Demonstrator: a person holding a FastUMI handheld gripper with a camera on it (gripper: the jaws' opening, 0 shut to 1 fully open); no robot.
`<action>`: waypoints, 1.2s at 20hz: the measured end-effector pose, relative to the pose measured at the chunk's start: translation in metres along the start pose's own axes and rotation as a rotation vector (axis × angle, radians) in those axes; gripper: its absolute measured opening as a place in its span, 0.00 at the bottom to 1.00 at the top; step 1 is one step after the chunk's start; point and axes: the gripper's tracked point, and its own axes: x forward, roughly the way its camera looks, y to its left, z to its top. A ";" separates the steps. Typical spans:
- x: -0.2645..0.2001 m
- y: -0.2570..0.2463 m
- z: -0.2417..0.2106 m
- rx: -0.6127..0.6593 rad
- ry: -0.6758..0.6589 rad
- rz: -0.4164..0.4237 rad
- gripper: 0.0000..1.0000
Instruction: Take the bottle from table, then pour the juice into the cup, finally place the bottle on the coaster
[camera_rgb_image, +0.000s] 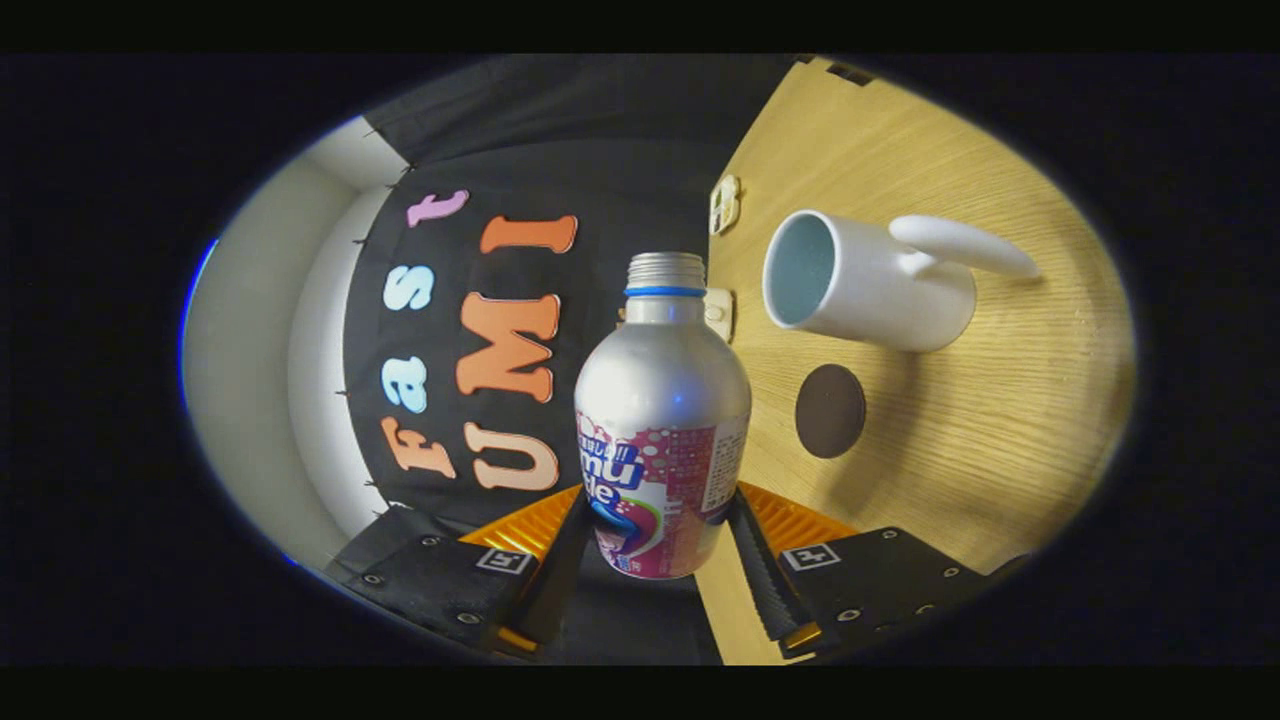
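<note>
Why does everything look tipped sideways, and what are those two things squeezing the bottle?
The camera rides on a hand-held grabbing tool, the gripper, and looks forward along its two fingers. A person carries the tool in a hand; there is no robot arm. The person has turned the tool, so the light wooden table seems to stand up like a wall. Between the fingers sits a silver metal bottle with a pink label. Both fingers press its sides, so it is held. Its cap is off and its neck is open. Beyond it on the table are a white cup with a long handle, which looks empty, and a round dark brown coaster next to it, with nothing on it.
</note>
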 end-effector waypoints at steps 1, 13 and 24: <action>0.003 0.000 0.002 0.020 -0.004 -0.004 0.75; 0.023 0.013 0.002 0.249 0.004 -0.014 0.75; 0.027 0.026 0.009 0.428 0.007 -0.018 0.75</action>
